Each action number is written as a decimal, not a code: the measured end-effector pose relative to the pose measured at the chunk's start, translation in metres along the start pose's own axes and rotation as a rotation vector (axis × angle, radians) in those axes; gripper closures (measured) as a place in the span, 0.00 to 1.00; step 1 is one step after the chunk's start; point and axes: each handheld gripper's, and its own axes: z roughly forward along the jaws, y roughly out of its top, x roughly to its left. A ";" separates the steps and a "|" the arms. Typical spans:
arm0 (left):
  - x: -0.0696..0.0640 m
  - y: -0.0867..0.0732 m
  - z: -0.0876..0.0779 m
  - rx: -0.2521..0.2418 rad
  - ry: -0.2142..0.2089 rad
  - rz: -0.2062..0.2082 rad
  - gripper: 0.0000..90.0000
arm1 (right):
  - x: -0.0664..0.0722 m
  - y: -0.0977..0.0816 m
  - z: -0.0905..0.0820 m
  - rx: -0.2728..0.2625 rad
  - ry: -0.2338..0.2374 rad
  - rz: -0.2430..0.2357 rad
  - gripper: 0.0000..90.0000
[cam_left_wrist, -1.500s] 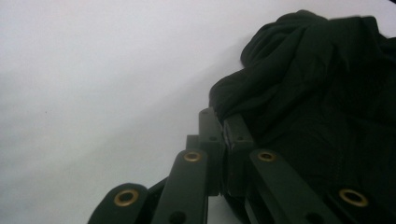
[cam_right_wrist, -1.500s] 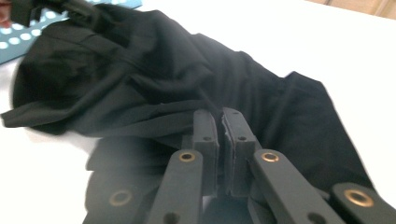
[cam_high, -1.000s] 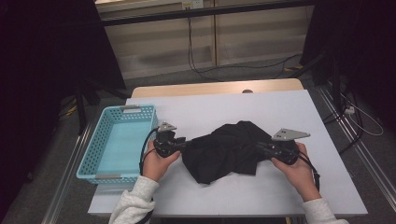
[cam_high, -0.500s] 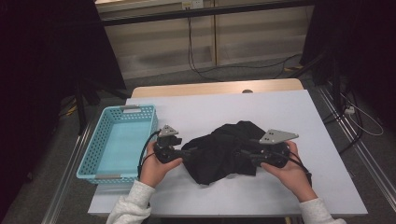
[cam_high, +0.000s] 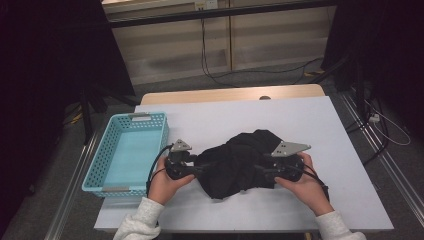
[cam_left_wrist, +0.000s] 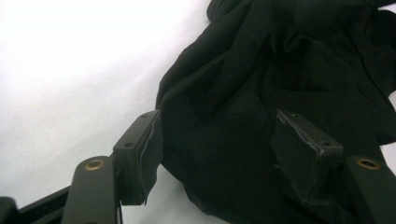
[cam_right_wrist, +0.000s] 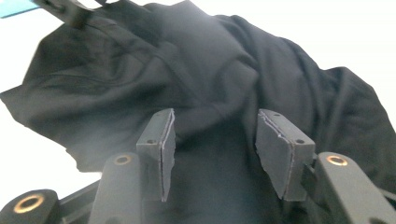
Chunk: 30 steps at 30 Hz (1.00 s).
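Observation:
A crumpled black garment (cam_high: 240, 162) lies in a heap on the white table (cam_high: 300, 120). My left gripper (cam_high: 200, 169) is at its left edge, pointing right. In the left gripper view, the jaws (cam_left_wrist: 219, 149) stand apart with a fold of the garment (cam_left_wrist: 280, 70) between them, unpinched; they have just been closing a little. My right gripper (cam_high: 260, 172) is at the heap's right side, pointing left. Its jaws (cam_right_wrist: 215, 144) have just been opening and stand apart over the garment (cam_right_wrist: 187, 70), gripping nothing.
A light blue plastic basket (cam_high: 130, 155) stands on the table's left side, close to my left hand. Bare white tabletop stretches behind and right of the garment. Beyond the far table edge are floor, cables and dark curtains.
My right gripper has let go of the garment's right edge and moved left, onto the heap. The garment looks more bunched. My left hand has hardly moved.

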 end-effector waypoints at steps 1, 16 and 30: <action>0.000 0.000 0.000 0.000 0.000 -0.001 0.38 | 0.003 0.001 0.002 0.006 0.014 -0.002 0.53; -0.001 0.000 0.001 0.000 0.004 0.003 0.36 | 0.028 0.006 0.030 0.016 0.081 0.017 0.96; -0.010 0.004 0.004 0.013 -0.026 0.007 0.28 | -0.037 -0.007 -0.022 -0.155 -0.105 0.231 0.97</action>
